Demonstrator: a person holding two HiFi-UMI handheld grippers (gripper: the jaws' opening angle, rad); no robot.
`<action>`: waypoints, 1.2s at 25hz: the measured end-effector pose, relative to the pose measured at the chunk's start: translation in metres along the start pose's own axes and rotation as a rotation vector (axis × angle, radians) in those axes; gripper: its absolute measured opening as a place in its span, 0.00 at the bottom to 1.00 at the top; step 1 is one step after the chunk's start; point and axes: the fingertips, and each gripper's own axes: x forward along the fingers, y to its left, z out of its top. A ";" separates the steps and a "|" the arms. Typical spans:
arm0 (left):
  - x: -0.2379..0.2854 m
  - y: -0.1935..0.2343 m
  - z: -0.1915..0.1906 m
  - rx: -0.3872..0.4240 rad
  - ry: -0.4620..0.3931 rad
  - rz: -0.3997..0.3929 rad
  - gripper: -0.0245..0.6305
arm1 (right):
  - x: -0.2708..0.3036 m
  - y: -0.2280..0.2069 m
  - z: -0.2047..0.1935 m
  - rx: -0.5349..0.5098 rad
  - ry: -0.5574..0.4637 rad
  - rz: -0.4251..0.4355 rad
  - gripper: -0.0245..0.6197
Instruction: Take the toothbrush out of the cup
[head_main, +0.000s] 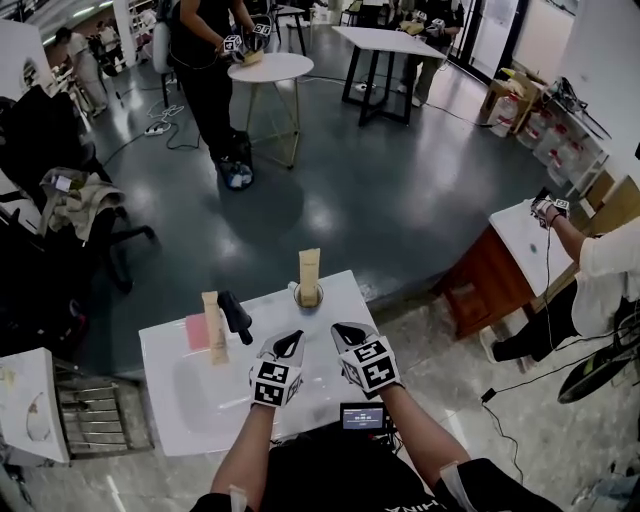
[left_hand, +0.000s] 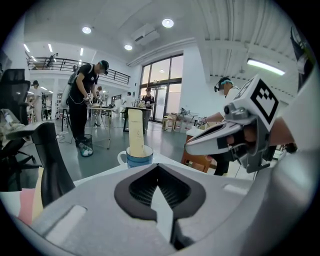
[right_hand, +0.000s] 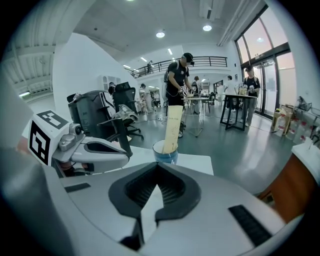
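A blue-and-white cup (head_main: 300, 294) stands at the far edge of the white table (head_main: 180, 400). A tall beige toothbrush pack (head_main: 309, 268) stands upright in it. My left gripper (head_main: 289, 342) and right gripper (head_main: 346, 331) hover side by side over the table, short of the cup, both shut with nothing between their jaws. In the left gripper view the cup (left_hand: 136, 156) and pack (left_hand: 135, 131) lie straight ahead of the closed left gripper (left_hand: 159, 168). In the right gripper view the cup (right_hand: 165, 153) and pack (right_hand: 173, 127) sit just beyond the closed right gripper (right_hand: 157, 165).
On the table's left part stand a second beige pack (head_main: 213, 326), a black object (head_main: 236, 315) and a pink item (head_main: 196, 331). Beyond the table lies grey floor with other tables, chairs and people. A wooden desk (head_main: 490, 280) stands to the right.
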 end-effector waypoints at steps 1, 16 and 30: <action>0.000 0.001 0.003 0.000 -0.004 0.007 0.05 | 0.001 -0.001 0.003 -0.006 -0.004 0.006 0.05; 0.003 0.007 0.012 0.015 -0.003 0.061 0.05 | 0.011 -0.003 0.016 -0.031 -0.026 0.063 0.05; 0.003 0.010 0.012 0.018 0.004 0.069 0.05 | 0.012 -0.009 0.012 -0.044 -0.010 0.068 0.05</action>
